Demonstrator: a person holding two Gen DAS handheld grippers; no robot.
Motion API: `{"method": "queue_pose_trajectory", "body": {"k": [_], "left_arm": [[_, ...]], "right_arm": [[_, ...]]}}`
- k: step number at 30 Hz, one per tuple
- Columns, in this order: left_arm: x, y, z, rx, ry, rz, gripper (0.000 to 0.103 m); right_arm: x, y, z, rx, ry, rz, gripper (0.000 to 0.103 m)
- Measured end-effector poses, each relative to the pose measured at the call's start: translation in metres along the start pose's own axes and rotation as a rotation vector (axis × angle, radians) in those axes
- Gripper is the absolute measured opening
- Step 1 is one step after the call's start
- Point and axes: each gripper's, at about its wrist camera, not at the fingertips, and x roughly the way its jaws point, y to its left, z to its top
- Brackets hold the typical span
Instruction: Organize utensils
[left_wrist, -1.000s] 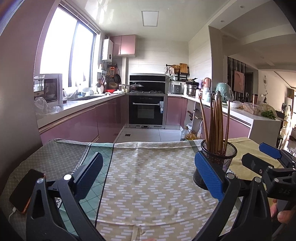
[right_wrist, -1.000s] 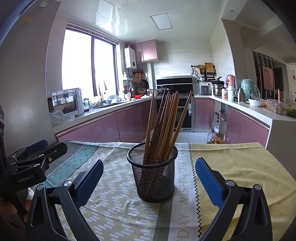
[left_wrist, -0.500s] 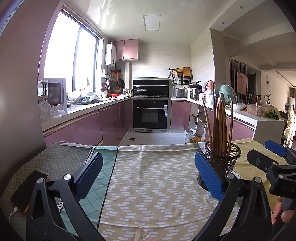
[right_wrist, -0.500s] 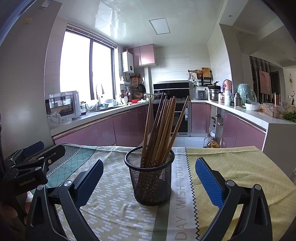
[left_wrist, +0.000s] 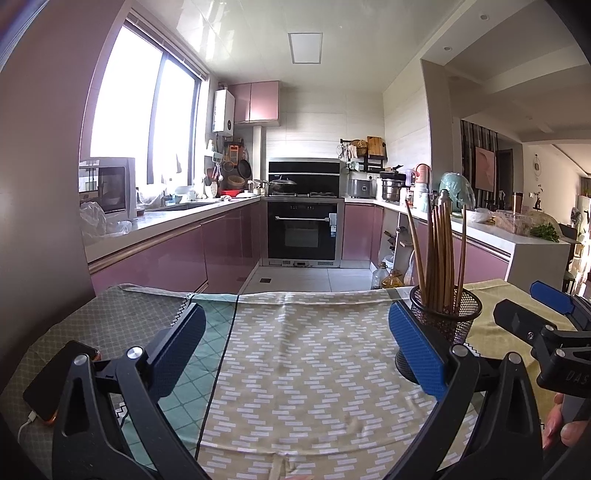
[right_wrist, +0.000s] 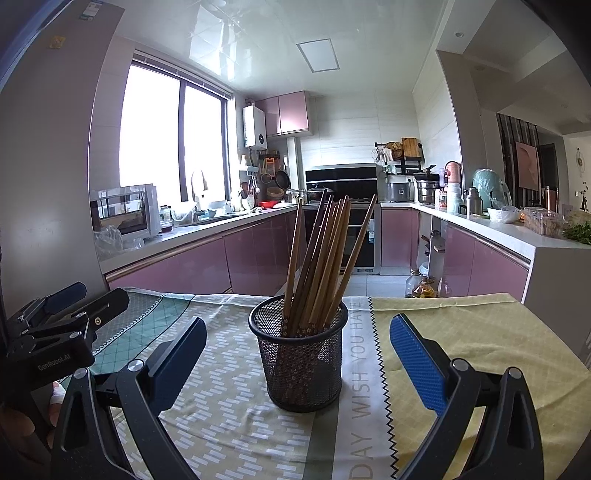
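The mesh holder stands upright on the cloth-covered tabletop, filled with wooden chopsticks leaning at angles. The right claw is spread wide, holder between its fingers without contact. The left claw is spread, empty, above the cloth; a phone lies to its left

Left black-framed, blue-padded tongs wide open, empty; right blue-padded tongs likewise open, empty, side by side, level.
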Motion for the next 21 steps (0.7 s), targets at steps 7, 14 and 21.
{"method": "queue_pose_trajectory", "body": {"k": [7, 14, 21], "left_arm": [[-0.0012, -0.0012, -0.0003, 0.002, -0.001, 0.001, 0.097], [-0.0011, -0.002, 0.0003, 0.002, 0.001, -0.001, 0.097], [-0.0003, -0.002, 0.0006, 0.002, 0.002, -0.003, 0.097]], "right_arm": [[0.0007, 0.0006, 0.0003, 0.002, -0.003, -0.001, 0.096], [0.0003, 0.0012, -0.0015, 0.006, 0.0, -0.002, 0.096], [0.0007, 0.0016, -0.0021, 0.006, 0.002, -0.002, 0.096]]}}
